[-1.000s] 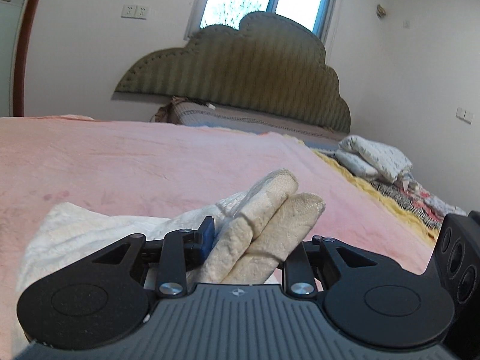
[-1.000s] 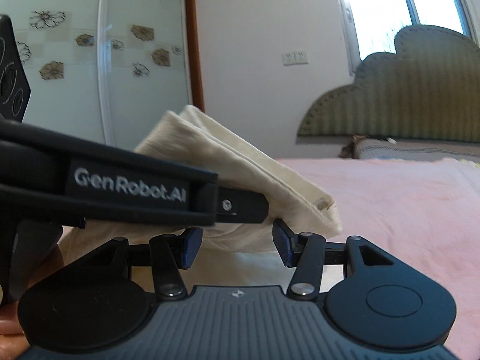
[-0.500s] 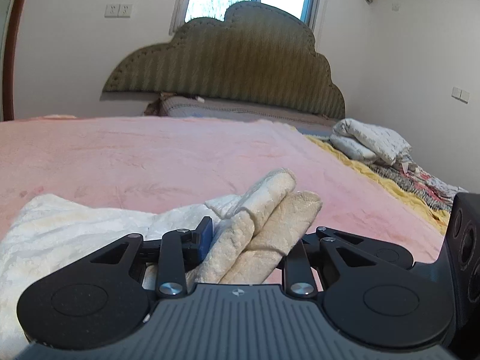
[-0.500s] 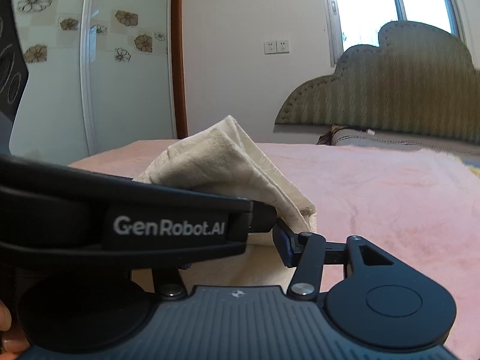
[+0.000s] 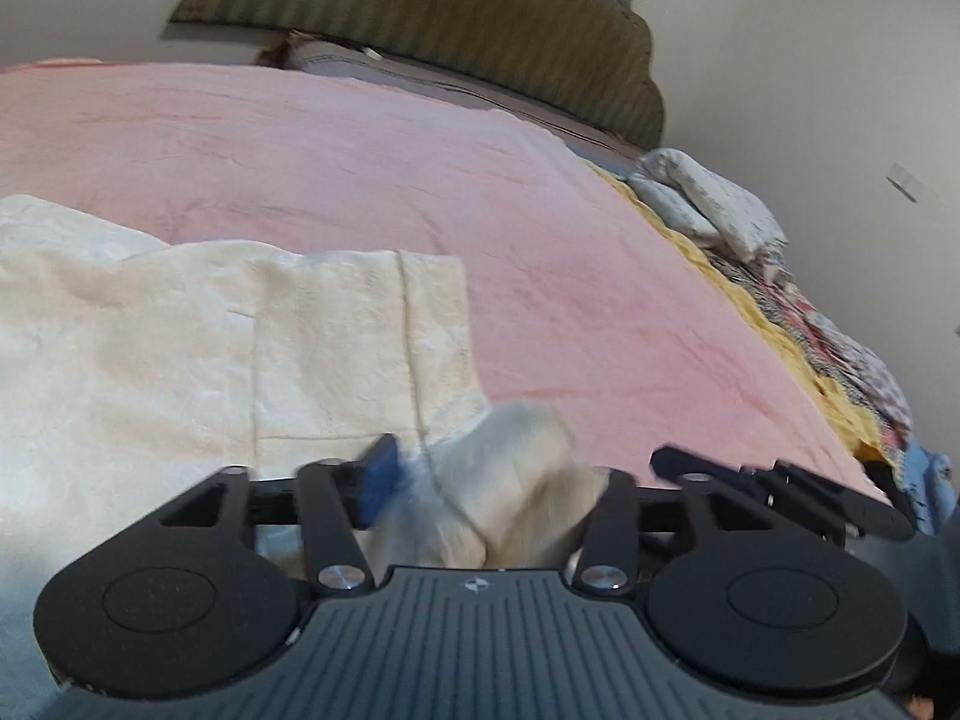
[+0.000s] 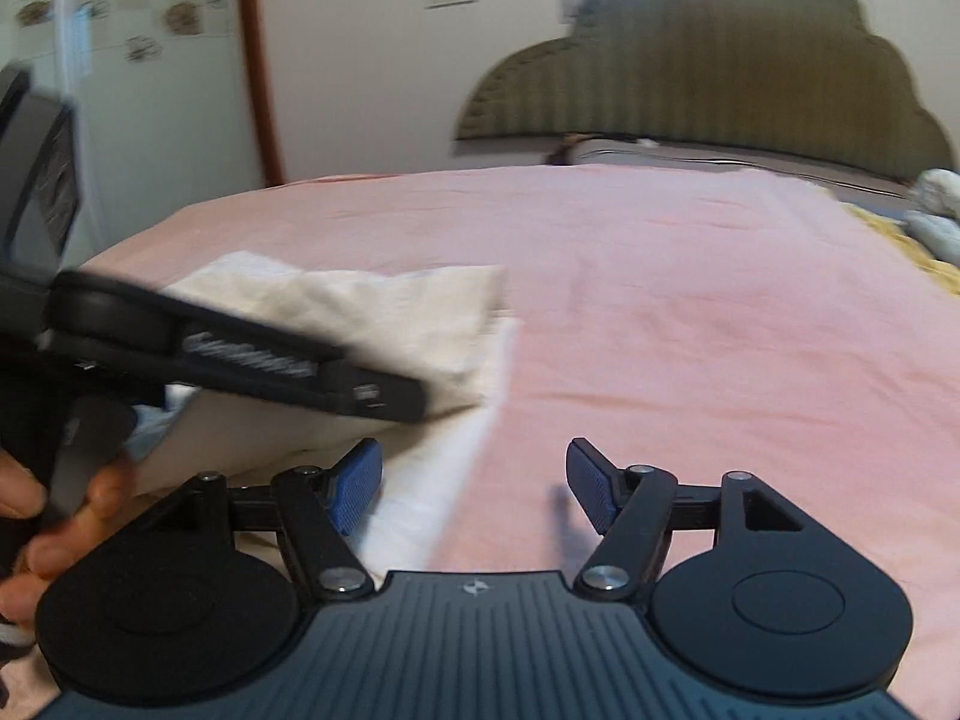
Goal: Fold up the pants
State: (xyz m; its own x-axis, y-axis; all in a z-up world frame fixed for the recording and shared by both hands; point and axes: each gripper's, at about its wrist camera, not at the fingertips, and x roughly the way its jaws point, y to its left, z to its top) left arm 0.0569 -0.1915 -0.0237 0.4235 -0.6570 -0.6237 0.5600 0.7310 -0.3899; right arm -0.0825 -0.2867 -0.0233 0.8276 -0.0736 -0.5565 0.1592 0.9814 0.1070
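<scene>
Cream pants lie partly folded on the pink bed cover. My left gripper is shut on a bunched edge of the pants, low over the folded layer. In the right wrist view the pants lie at the left, with the left gripper's body over them. My right gripper is open and empty, its blue pads wide apart just above the pants' right edge and the pink cover.
A padded olive headboard stands at the far end of the bed. Folded white and patterned bedding lies along the right edge. A wall and a glass door with flower decals are on the left.
The left gripper has come down with the held cloth, laying the fold onto the pants. The right gripper has moved rightward, off the cloth, and opened wider.
</scene>
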